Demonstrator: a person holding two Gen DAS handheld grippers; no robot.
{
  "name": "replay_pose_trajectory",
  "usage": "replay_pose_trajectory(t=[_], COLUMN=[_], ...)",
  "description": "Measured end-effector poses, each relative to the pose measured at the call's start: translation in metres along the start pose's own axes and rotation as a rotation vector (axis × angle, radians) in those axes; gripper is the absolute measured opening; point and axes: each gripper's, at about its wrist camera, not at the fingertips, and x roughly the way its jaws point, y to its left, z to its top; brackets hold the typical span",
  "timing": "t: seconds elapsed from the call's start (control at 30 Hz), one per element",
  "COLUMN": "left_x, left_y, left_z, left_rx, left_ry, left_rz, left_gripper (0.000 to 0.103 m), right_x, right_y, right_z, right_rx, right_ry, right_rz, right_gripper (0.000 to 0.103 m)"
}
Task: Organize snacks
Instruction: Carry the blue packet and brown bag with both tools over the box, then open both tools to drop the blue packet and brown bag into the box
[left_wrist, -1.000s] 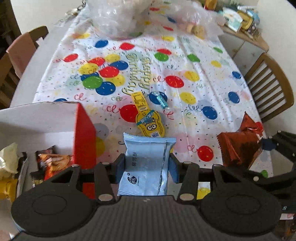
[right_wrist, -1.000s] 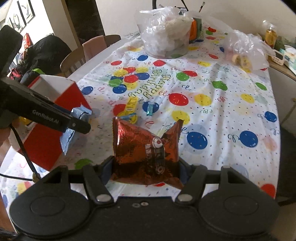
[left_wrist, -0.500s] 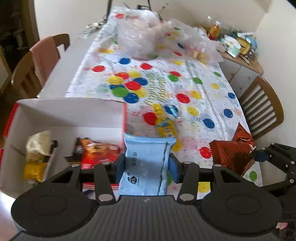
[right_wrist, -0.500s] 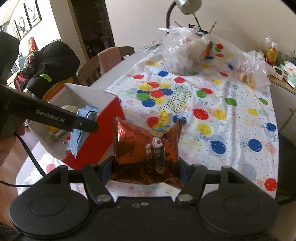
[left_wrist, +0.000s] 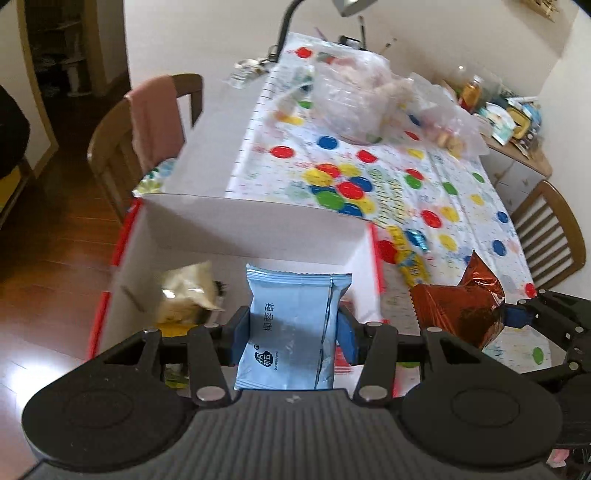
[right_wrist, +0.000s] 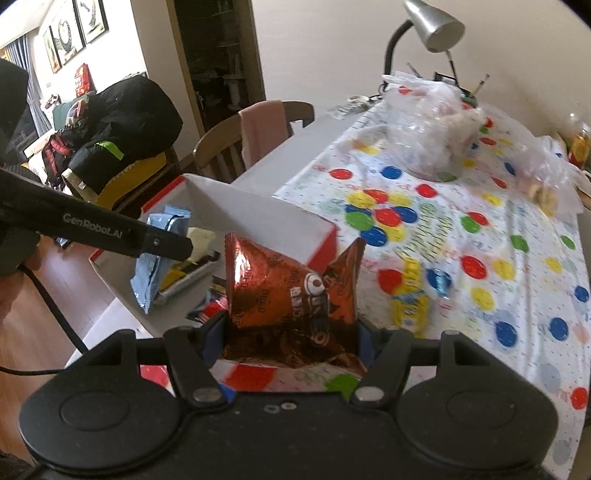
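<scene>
Left two-finger gripper (left_wrist: 291, 328): closed on a pale blue foil snack packet with dark printed characters (left_wrist: 291, 325), blue pads pressing both side edges; packet upright, held above the open interior of the white-walled cardboard box with red outer sides (left_wrist: 258, 229). Same packet seen from the right wrist view (right_wrist: 157, 258), hanging over the box's near portion.

Right two-finger gripper (right_wrist: 291, 332): closed on a crinkled copper-brown foil snack bag with red-and-white logo (right_wrist: 291, 295), gripped at its lower sides; bag raised above the table edge, just beside the box's red corner. Also visible from the left wrist view (left_wrist: 461, 306).

Box contents: cream-coloured crumpled snack bag (left_wrist: 186, 291), yellow packet beneath it (left_wrist: 173, 328), red-and-black wrapper (right_wrist: 210, 308) near the front; others too hidden to tell.

On the white tablecloth with coloured balloon dots (right_wrist: 480, 229): yellow long snack packet (right_wrist: 410, 295), small blue-wrapped candy (right_wrist: 439, 282) just beside it.

Further back: clear plastic bags (right_wrist: 432, 122), grey desk lamp (right_wrist: 432, 26), wooden chair draped with pink cloth (left_wrist: 151, 122).
</scene>
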Motion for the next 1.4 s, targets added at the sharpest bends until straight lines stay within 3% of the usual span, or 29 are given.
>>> replay_pose_trajectory(t=[0.33,0.57,0.93,1.4], left_x=[0.009,0.035,0.080,0.106], left_y=[0.060,0.079,0.082,0.088], left_z=[0.004,0.005,0.002,-0.005], left_rx=[-0.015,0.013,0.095,0.101], left_ry=[-0.008,0.030,0.119,0.178], left_rz=[0.066,0.115,0.138,0.161], left_gripper=[0.048,0.048,0.048,0.048], right_x=[0.043,0.078,0.129,0.148], right_y=[0.053,0.072,0.083,0.084], right_z=[0.021,0.029,0.025,0.028], right_rx=[-0.051,-0.077,-0.102,-0.100], right_ry=[0.020,0.066,0.151,0.181], right_rz=[-0.029,-0.055,-0.070,-0.049], right_gripper=[0.067,0.067,0.067,0.069])
